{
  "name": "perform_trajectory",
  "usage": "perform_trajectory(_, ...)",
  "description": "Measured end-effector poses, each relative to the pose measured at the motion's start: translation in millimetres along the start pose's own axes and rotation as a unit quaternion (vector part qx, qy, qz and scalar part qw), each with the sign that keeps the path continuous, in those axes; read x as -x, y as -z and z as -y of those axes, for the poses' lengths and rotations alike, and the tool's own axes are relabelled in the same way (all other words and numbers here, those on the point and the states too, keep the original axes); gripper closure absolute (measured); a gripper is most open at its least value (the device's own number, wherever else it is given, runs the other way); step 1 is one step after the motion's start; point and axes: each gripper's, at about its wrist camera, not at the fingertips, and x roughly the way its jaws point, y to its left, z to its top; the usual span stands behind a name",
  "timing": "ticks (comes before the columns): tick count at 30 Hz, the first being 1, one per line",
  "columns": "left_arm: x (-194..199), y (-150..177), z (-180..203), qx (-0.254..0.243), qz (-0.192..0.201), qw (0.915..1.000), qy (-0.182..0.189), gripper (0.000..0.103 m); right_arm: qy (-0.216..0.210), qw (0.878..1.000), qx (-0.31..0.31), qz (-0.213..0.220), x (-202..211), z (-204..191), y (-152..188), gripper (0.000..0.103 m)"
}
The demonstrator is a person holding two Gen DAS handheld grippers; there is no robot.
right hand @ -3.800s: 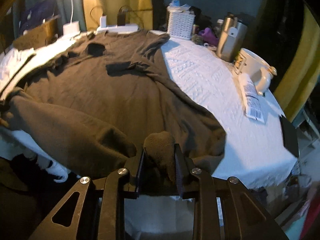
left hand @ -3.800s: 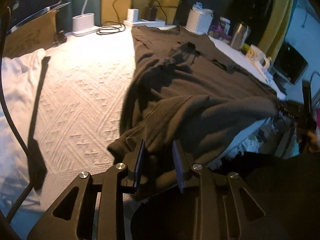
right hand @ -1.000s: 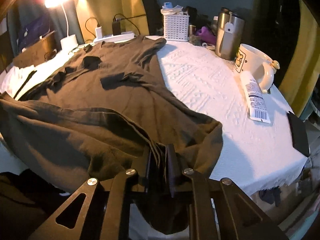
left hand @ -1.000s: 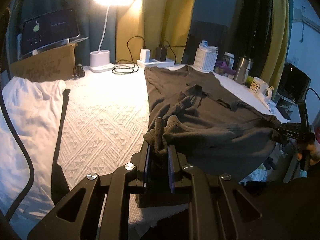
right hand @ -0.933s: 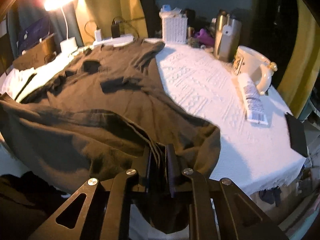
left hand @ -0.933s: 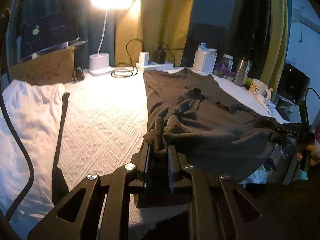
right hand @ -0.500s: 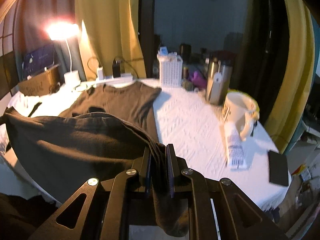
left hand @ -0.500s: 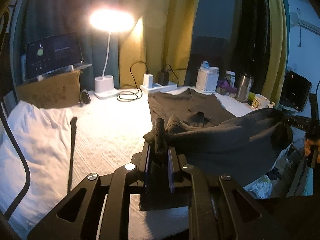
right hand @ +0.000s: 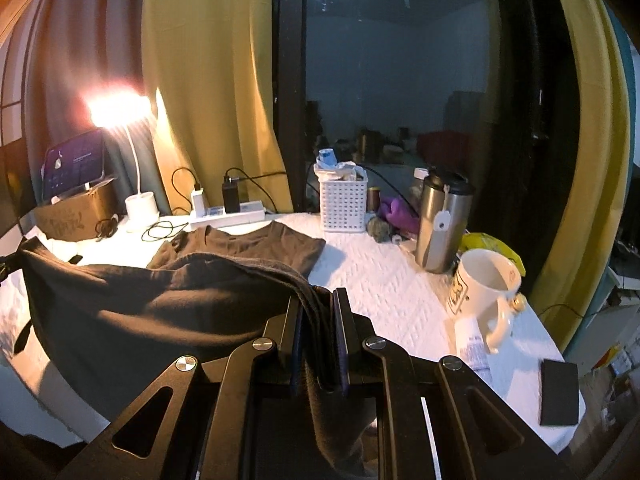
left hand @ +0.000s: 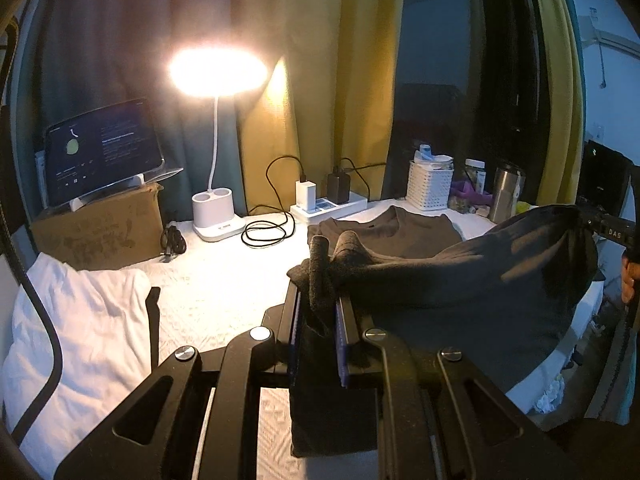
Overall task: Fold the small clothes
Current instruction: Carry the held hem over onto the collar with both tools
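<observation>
Both tools are clamping the dark shirt [left hand: 460, 292]: the left tool [left hand: 318, 320] is pinching one hem corner, the right tool [right hand: 318, 332] the other, jaws nearly closed on cloth. The hem is hanging stretched between them above the counter [right hand: 392, 280]; the collar end is lying flat ahead. Both tools are tilting downward.

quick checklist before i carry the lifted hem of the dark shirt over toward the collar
1. Left gripper clamped on the dark shirt: ok.
2. Right gripper clamped on the hem: ok.
3. Hem raised off the table: ok.
4. Collar end lying flat: ok.
5. Mug and steel tumbler apart from the cloth: ok.
6. Sleeves tucked under the raised part: cannot tell.
</observation>
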Motion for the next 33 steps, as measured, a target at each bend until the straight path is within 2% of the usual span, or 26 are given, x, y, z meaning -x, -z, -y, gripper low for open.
perform_trajectory(17, -57.1, -38.3, -16.3, 0.004, -0.015, 0.9995, -0.026, 0.09, -0.008, 1.0, -0.012, -0.012, -75.6, 15.1, -42.2, 0.089)
perform_trajectory(33, -148.5, -74.7, -24.3, -0.014, -0.038, 0.9979, -0.049, 0.09, -0.012, 0.999, -0.027, -0.044, -177.7, 37.1, -71.1, 0.089)
